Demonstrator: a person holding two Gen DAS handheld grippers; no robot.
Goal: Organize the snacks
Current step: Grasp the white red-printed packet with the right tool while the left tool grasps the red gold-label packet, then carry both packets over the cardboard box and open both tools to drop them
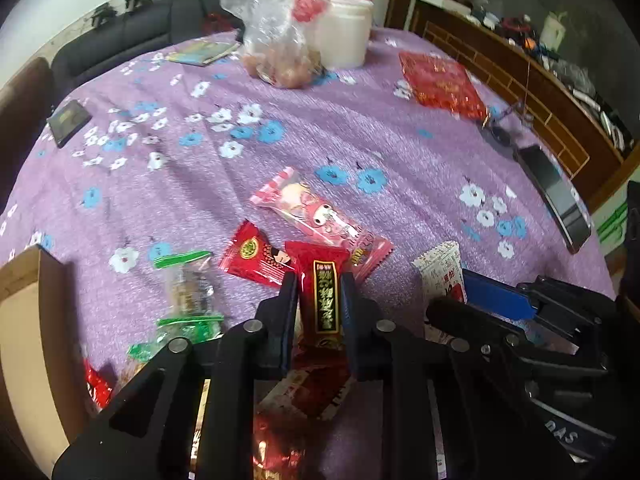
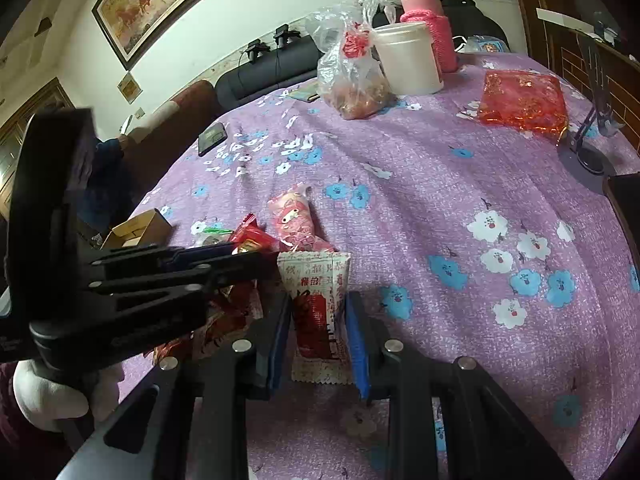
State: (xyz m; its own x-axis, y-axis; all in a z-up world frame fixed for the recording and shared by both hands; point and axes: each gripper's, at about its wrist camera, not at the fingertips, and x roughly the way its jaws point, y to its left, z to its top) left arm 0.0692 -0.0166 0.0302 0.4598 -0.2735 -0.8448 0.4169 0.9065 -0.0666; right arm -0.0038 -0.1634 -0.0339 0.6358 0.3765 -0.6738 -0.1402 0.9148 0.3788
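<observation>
**snackpile_fan:** Your left gripper (image 1: 319,280) has clamped a dark red snack packet with a black and gold label (image 1: 325,300), right at the near edge of the pile on the tabletop (image 1: 360,128). Your right gripper (image 2: 318,300) stands narrow around a white and red sachet (image 2: 318,300) just beside that pile. Pads look to be on its sides, though I can't swear they press.

**tongs_guy:** Risks I'd guess at: both wrappers are slick, crinkly film with sawtooth ends, so a pinch on the flat middle could let them slide out when you lift. The red one also lies over another red packet with a round green seal (image 1: 256,258) and touches the long pink cartoon wrapper (image 1: 320,216), so you might drag a neighbour along.

**snackpile_fan:** Also the two grippers are very close together. Lift both at once and they could bump.

**tongs_guy:** Yeah. And the cardboard box (image 1: 24,340) sits at the left edge of the tabletop, so if that's your target, you might clip the clear packet with green ends (image 1: 186,292) on the way over. The cloth is a soft purple floral thing with ripples, so stuff could snag rather than slide.

**snackpile_fan:** The crinkly clear bag (image 1: 276,32) and white plastic tub (image 1: 344,36) sit well away, no worry there.
</observation>
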